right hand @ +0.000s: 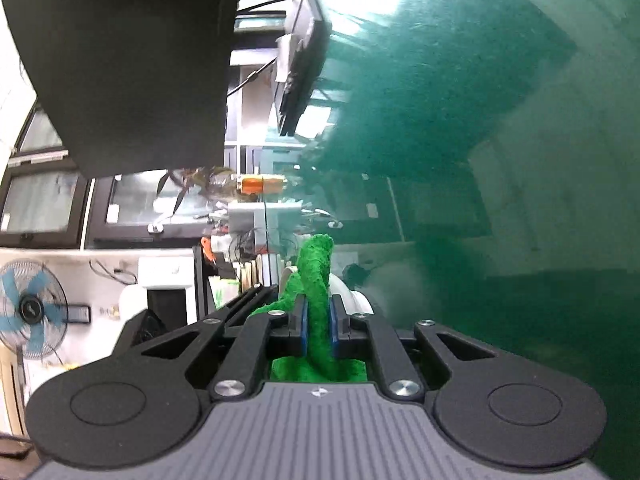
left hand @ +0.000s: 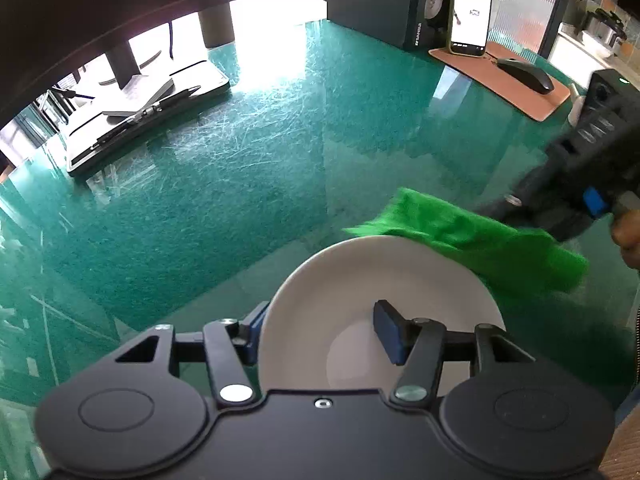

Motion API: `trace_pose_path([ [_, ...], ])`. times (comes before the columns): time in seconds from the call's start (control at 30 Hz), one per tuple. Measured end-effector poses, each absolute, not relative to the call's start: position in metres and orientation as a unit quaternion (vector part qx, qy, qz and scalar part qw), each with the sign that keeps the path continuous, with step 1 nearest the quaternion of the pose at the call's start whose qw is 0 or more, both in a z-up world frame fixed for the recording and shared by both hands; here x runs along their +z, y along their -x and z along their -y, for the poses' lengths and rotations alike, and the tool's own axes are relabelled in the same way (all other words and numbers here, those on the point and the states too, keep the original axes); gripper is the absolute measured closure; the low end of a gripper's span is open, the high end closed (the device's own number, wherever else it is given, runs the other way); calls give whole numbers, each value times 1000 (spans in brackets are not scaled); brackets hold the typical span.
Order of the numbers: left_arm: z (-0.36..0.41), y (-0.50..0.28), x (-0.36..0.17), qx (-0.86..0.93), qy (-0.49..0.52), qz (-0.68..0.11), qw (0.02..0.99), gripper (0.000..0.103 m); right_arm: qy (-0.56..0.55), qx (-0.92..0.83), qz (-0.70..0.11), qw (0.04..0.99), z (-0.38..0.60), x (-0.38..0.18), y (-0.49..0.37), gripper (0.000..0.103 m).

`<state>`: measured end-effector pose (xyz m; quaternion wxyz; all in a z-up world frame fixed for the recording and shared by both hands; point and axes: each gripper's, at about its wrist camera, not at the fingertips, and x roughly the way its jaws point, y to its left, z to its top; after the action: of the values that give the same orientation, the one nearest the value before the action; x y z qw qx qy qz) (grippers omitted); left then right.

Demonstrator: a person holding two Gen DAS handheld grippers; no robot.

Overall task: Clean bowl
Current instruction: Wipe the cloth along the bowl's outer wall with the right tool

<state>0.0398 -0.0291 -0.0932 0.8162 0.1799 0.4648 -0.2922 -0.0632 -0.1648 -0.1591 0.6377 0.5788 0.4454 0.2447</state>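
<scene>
From my left gripper [left hand: 320,330] I look down on the round white ceramic bowl [left hand: 360,280], which sits on the glossy green glass-topped bench [left hand: 240,184]. My jaws straddle the bowl's near-left rim: 1 blue pad [left hand: 256,332] is outside the wall, mostly hidden behind it, and the other blue pad [left hand: 386,330] is inside the bowl. The inner pad stands clear of the wall, so I read these jaws as open around the rim, not pressing on it. The bowl's near edge is cut off by the gripper body.

Beyond the bowl's far-right rim lies the bright green fuzzy cloth [left hand: 480,240], blurred; it overlaps the rim, but I cannot tell whether it touches it. My right gripper [left hand: 592,176] comes in from the right edge, smeared by motion, with part of a hand [left hand: 628,236] cut off by the frame.

In the right wrist view the picture is rolled sideways, so the bench rises on the right. Here my right gripper [right hand: 318,328] has its jaws closed on the green cloth [right hand: 316,280], which stands up between the 2 blue pads and bunches behind them. Just past the fingertips a sliver of the white bowl [right hand: 352,296] shows, most of it hidden by cloth and jaws.

Far ahead of the left jaws sit a dark laptop stand [left hand: 148,120], a black computer mouse [left hand: 524,74] on a brown mat [left hand: 500,76], and a propped phone [left hand: 470,10] with a lit screen.
</scene>
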Motion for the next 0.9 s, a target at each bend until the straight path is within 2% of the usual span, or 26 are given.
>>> trace_pose_path([
  [0.27,27,-37,-95,-289,-166,-458,824,46,-515,272,-467,665,120,-153,-2,91],
  [0.43,26,-36,-99,-309,-156,-459,818,34,-508,260,-469,674,128,-146,16,90],
  [0.73,28,-43,-103,-335,-142,-466,807,35,-545,212,-452,674,168,-144,79,88],
  [0.9,28,-41,-103,-332,-141,-464,809,35,-529,224,-451,683,149,-146,44,89],
])
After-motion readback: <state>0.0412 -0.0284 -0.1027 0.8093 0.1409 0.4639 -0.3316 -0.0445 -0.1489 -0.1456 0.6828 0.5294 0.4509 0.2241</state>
